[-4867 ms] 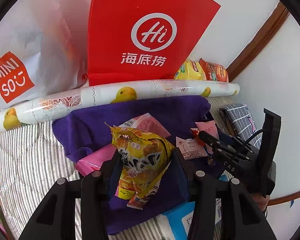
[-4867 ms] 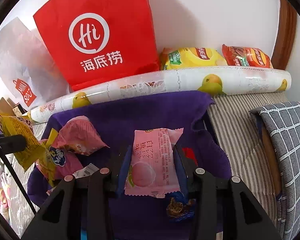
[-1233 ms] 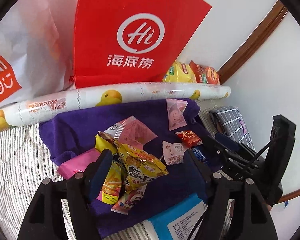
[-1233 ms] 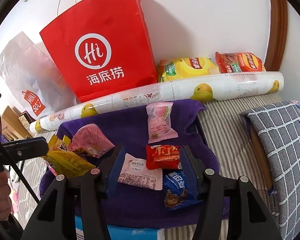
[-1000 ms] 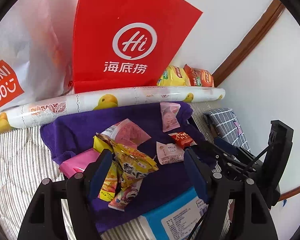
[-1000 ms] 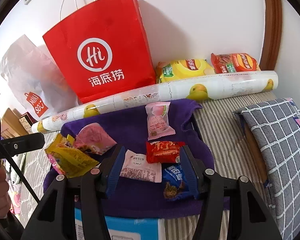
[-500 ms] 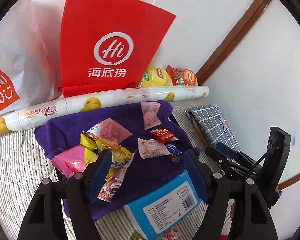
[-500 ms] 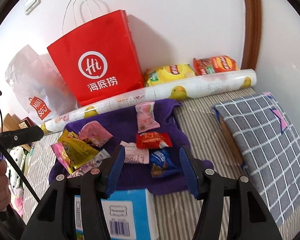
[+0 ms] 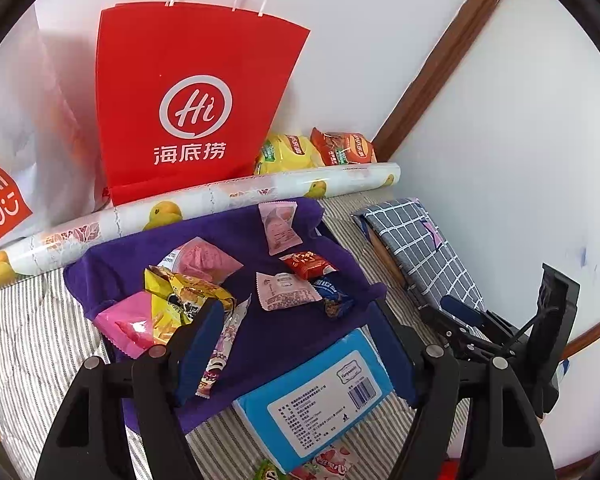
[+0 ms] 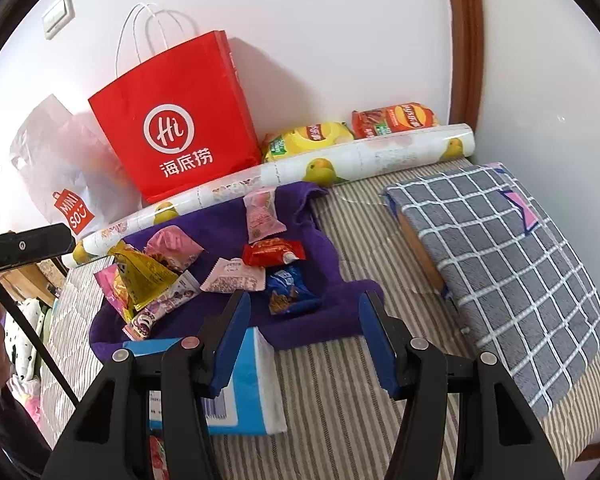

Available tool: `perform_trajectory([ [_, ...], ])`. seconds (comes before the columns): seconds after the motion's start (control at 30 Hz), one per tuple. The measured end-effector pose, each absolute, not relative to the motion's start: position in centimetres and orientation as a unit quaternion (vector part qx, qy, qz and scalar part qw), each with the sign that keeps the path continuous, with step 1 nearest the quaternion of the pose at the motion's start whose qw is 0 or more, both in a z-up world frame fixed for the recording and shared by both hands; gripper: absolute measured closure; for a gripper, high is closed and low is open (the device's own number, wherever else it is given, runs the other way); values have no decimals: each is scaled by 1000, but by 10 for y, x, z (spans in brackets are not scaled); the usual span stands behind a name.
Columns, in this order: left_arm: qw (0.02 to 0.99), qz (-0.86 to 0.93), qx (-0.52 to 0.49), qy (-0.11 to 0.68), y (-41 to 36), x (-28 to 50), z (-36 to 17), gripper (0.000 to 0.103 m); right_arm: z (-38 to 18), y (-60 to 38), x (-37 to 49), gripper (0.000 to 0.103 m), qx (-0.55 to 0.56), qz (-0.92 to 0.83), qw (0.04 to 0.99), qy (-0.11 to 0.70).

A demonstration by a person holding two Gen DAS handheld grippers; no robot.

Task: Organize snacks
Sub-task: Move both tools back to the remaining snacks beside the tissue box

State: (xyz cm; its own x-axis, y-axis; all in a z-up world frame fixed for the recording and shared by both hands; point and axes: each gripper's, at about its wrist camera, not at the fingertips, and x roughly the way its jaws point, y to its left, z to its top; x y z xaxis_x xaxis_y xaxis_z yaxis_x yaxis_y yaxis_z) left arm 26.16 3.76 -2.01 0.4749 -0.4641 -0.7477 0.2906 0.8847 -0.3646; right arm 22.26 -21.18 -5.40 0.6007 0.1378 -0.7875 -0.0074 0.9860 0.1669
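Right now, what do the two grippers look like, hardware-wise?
Both match: the left gripper and right gripper have black plastic linkage arms with silver pivot rivets, ending in blue pads. In the left wrist view the right unit shows a black upright mount and a thin black cable. No sleeve visible.

A plain white wall stands behind everything, evenly lit by soft daylight. A brown wooden trim strip runs up that wall — in the left wrist view it slants toward the corner. High on the wall, far to the left of the trim, sits a white switch plate. Below the wall lies a bed with a grey-and-white striped cover; on it, right of the trim's foot, rests a grey checked folded blanket.
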Motion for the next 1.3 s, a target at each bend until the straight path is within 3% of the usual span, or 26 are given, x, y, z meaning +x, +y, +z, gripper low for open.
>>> perform_trajectory([
  [1.3,856,-175,-94,477,51,204,-23,32,-64,-184,177,47,71,116,885,446],
])
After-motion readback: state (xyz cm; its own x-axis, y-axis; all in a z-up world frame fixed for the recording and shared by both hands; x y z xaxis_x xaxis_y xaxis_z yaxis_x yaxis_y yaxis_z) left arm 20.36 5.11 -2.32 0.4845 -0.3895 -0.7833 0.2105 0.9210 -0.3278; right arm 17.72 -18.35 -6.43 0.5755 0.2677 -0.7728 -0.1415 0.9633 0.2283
